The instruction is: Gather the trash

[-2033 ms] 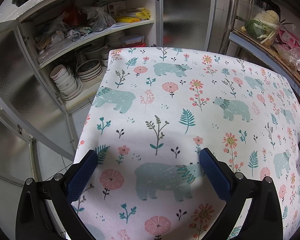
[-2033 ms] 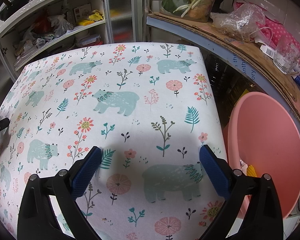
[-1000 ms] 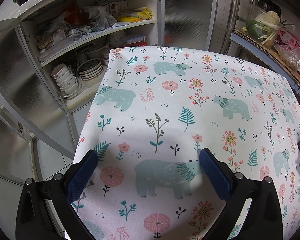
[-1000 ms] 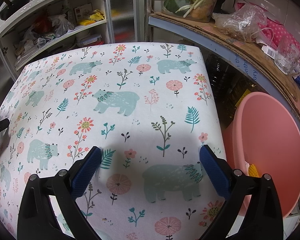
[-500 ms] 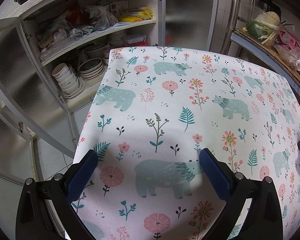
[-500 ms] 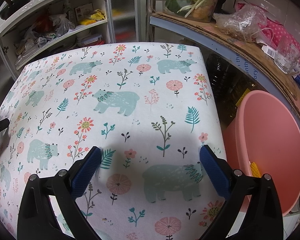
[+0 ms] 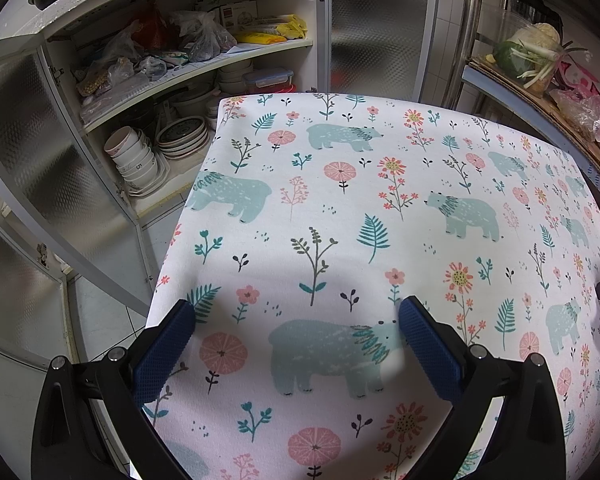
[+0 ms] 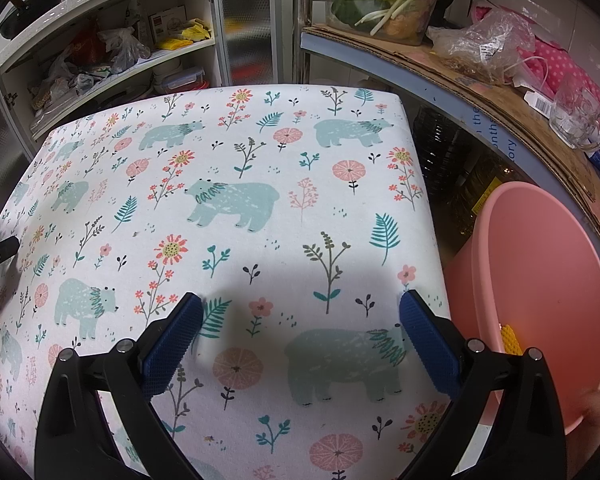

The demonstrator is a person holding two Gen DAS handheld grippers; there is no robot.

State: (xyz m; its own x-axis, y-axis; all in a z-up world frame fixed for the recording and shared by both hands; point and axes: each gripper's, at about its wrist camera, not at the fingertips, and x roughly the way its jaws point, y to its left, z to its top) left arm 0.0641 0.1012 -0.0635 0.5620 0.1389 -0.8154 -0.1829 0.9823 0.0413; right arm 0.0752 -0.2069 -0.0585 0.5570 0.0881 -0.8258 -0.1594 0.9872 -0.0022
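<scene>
Pink basin [image 8: 540,280] right of the table [image 8: 260,160], yellow scrap [image 8: 509,336] inside.
Your left gripper [image 7: 296,314] & right gripper [image 8: 300,308] both hang w/ jaws apart, empty; nothing moved vs. 2 s ago.

table [image 7: 340,208] in front, cupboard [image 7: 148,92] behind and left of it, basin [image 8: 540,280] right of table below shelf [image 8: 480,92], yellow item [image 8: 510,338] in basin.
</scene>
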